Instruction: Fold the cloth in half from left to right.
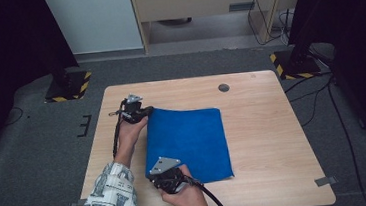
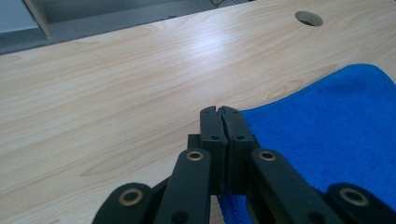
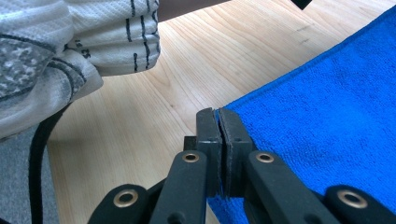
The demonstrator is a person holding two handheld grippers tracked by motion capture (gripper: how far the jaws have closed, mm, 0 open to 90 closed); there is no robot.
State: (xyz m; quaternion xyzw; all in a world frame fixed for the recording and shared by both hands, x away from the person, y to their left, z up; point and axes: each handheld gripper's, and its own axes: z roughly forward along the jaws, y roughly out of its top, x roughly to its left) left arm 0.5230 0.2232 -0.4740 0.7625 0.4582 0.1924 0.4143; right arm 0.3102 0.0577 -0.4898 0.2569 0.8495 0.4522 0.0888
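A blue cloth [image 1: 186, 138] lies flat on the wooden table [image 1: 268, 125], left of centre. My left gripper [image 1: 145, 113] is at the cloth's far left corner, and in the left gripper view the gripper [image 2: 219, 112] has its jaws pressed together with the edge of the cloth [image 2: 336, 126] pinched between them. My right gripper [image 1: 153, 175] is at the near left corner. In the right gripper view the gripper [image 3: 215, 114] is likewise shut, with the cloth [image 3: 327, 93] caught between the jaws.
A round cable hole [image 1: 224, 87] sits in the table near its far edge, right of the cloth. The patterned left sleeve [image 1: 109, 200] lies over the near left of the table. Bare wood surrounds the cloth, widest on the right.
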